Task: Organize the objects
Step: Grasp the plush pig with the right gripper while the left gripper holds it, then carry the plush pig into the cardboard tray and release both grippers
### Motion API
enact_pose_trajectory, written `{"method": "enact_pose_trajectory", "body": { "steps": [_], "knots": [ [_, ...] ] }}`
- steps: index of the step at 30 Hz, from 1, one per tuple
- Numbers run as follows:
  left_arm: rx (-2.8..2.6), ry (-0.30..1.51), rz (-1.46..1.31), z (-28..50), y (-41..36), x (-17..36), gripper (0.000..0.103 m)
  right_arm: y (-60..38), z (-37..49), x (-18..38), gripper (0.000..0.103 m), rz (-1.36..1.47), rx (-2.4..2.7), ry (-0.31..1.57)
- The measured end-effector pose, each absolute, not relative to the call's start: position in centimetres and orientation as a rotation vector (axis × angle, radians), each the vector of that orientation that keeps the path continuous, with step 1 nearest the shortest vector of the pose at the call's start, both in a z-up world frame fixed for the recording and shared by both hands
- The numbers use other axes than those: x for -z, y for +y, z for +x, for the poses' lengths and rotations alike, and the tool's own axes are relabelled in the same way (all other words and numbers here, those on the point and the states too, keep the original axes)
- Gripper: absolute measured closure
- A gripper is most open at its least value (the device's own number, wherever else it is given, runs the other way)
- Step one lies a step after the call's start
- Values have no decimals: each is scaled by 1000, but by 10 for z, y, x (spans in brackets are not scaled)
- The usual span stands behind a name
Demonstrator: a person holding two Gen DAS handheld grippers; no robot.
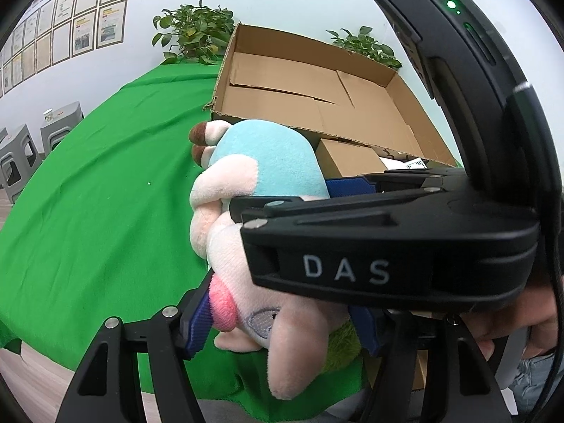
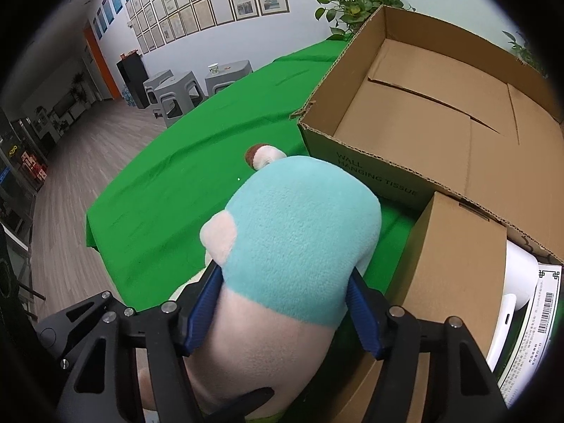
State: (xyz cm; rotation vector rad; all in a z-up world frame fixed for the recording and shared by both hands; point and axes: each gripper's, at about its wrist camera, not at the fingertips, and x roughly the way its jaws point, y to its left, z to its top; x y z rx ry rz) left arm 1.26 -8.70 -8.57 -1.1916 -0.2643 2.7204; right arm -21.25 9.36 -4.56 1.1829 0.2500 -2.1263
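A plush pig toy (image 1: 257, 176) with a pale pink head and a teal body is held above the green-covered table (image 1: 98, 204). My left gripper (image 1: 282, 320) is shut on its head end. My right gripper (image 2: 285, 313) is shut on its teal body (image 2: 303, 232); that gripper also crosses the left wrist view (image 1: 387, 239), marked DAS. A large open cardboard box (image 1: 317, 95) stands just behind the toy, its floor bare; it shows in the right wrist view (image 2: 440, 105) too.
A small closed cardboard box (image 2: 454, 264) sits in front of the big box, with a white object (image 2: 518, 282) and a barcoded paper (image 2: 543, 317) beside it. Potted plants (image 1: 194, 31) stand at the table's back edge. Grey stools (image 2: 183, 91) stand on the floor at left.
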Motion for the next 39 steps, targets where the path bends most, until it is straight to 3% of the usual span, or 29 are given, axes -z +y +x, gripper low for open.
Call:
{"method": "enact_pose_trajectory", "body": {
  "steps": [12, 28, 39],
  "knots": [
    [-2799, -167, -1118, 15, -70, 57, 42, 108, -202, 21, 51, 1053, 2153, 163],
    [-2971, 25, -655, -13, -50, -65, 42, 122, -218, -104, 51, 587, 2327, 190],
    [-2963, 53, -489, -51, -33, -134, 43, 130, -235, -145, 51, 453, 2401, 217]
  ]
}}
